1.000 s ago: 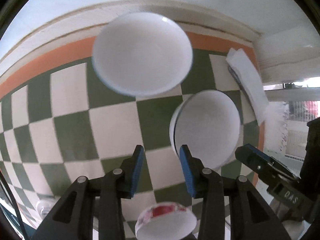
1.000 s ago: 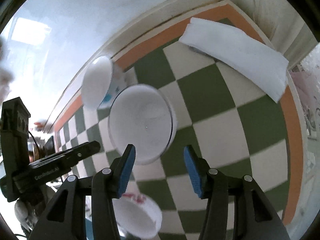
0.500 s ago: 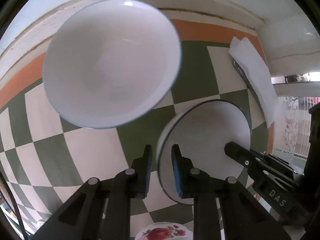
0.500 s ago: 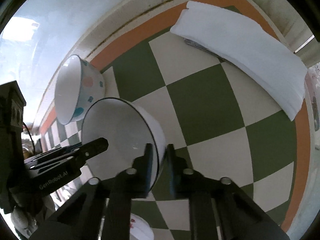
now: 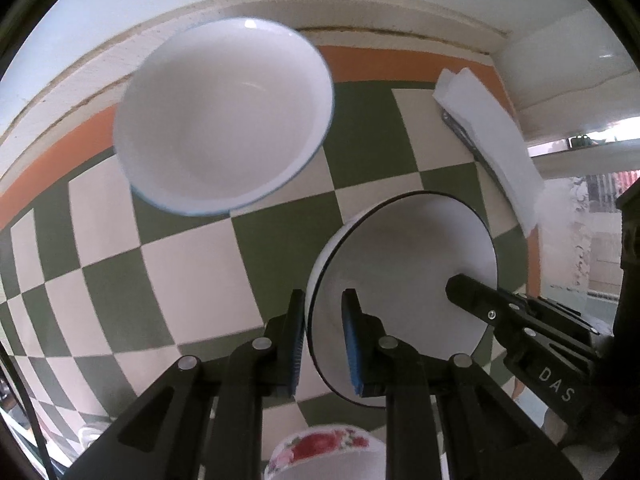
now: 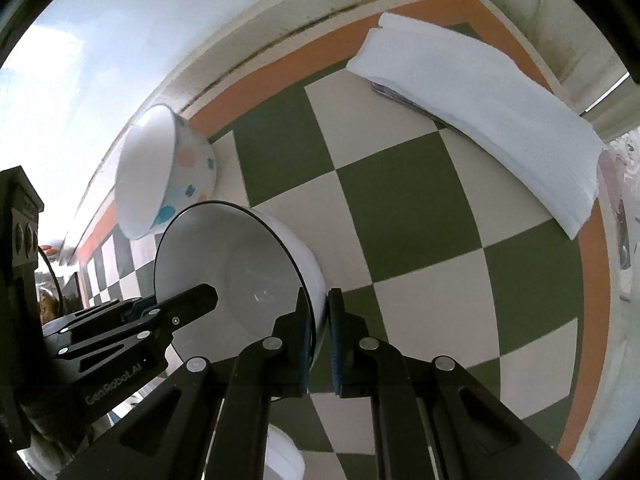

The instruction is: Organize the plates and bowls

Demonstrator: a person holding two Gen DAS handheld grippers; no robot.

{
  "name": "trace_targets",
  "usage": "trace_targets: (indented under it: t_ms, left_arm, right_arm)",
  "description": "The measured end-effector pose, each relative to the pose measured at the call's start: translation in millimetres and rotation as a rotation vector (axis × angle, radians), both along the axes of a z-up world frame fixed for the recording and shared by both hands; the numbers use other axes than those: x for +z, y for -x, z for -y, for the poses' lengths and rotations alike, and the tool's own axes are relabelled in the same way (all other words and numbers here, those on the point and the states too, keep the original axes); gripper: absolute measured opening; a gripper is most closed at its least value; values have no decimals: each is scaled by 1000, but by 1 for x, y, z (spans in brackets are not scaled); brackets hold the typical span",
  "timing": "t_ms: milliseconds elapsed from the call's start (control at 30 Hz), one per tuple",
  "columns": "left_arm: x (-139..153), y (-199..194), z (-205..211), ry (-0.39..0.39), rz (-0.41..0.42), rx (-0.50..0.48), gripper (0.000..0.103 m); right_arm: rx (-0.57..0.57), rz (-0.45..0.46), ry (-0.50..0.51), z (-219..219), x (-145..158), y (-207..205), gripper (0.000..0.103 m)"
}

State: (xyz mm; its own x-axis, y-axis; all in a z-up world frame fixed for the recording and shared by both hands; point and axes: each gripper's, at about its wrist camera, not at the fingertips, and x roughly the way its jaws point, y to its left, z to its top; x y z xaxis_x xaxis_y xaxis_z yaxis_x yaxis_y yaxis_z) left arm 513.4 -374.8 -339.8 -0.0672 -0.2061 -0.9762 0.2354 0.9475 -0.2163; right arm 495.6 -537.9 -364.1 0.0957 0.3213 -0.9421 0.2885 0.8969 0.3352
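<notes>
A white bowl with a black rim (image 5: 404, 272) is held by both grippers above the green-and-cream checked cloth (image 5: 192, 264). My left gripper (image 5: 322, 344) is shut on its left rim. My right gripper (image 6: 318, 342) is shut on its right rim; the bowl also shows in the right wrist view (image 6: 236, 276). A larger white bowl with a blue rim (image 5: 224, 120) stands near the wall; its outside has coloured dots (image 6: 176, 172). A floral bowl (image 5: 320, 452) sits at the bottom edge, under my left gripper.
A folded white cloth (image 6: 480, 112) lies on a dark flat object at the right of the table near the orange border. A white wall ledge (image 5: 360, 20) runs along the back. The table's right edge is beside the cloth.
Both grippers have closed from open onto opposite rims of the black-rimmed bowl. The views have shifted, with the dotted bowl now further up and back.
</notes>
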Motion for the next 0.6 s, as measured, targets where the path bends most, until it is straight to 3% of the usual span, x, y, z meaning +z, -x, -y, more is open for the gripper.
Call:
trace_targets:
  t_ms: [233, 600]
  left_arm:
    - [38, 37, -23, 24, 37, -3, 16]
    - [69, 104, -61, 90, 2, -13, 16]
  right_arm:
    - [31, 28, -11, -18, 35, 36, 9]
    - [50, 37, -40, -41, 81, 114, 9]
